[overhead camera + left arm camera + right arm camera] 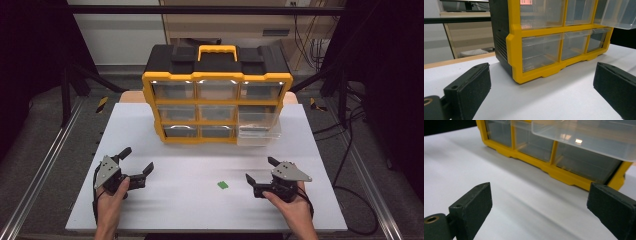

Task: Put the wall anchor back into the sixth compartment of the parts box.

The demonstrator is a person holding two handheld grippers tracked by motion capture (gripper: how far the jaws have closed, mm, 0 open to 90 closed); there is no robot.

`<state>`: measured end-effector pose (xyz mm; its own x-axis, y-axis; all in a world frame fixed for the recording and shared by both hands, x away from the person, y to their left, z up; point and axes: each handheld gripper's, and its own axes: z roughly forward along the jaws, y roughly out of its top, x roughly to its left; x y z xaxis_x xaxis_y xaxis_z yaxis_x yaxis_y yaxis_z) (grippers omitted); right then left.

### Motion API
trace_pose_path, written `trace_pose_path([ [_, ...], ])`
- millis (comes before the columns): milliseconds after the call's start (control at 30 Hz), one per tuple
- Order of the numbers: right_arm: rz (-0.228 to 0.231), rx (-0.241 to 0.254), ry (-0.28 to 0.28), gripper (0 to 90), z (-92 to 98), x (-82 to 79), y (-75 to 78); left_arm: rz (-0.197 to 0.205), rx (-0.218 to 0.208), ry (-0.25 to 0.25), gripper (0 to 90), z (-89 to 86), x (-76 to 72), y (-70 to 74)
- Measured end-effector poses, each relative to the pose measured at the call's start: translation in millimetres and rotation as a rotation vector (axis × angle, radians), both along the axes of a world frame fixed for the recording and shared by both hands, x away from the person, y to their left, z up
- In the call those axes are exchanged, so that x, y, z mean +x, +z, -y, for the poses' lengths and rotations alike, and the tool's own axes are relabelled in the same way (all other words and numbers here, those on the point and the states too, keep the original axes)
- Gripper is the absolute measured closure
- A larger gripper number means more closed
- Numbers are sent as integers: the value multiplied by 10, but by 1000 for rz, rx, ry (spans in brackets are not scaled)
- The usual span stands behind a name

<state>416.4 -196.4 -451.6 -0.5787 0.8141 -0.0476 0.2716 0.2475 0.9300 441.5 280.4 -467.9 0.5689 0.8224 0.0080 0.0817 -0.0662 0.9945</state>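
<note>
While both claws rest low on the white desk, neither grasps anything — the left claw and the right claw each stand spread wide, with bare desk between the jaws. A small green piece lies on the desk between them, nearer the right claw, touching neither. Behind it stands a yellow-and-black drawer cabinet with 9 clear drawers; the clear drawer at its lower right is pulled out. No readable writing shows on it.

The small green piece on the table is too small to identify.
</note>
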Motion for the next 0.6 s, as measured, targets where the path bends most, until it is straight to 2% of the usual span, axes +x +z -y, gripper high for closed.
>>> trace_pose_path([
  [367, -101, -67, 76, 125, -292, 76, 17, 3, 0, 0, 11, -12, 15, 13],
  [500, -148, -93, 89, 121, -400, 100, -14, 8, 17, 0, 11, -33, 9, 23],
  [600, -162, -101, 107, 113, -464, 109, -42, 2, 21, -3, 11, -40, 27, 13],
])
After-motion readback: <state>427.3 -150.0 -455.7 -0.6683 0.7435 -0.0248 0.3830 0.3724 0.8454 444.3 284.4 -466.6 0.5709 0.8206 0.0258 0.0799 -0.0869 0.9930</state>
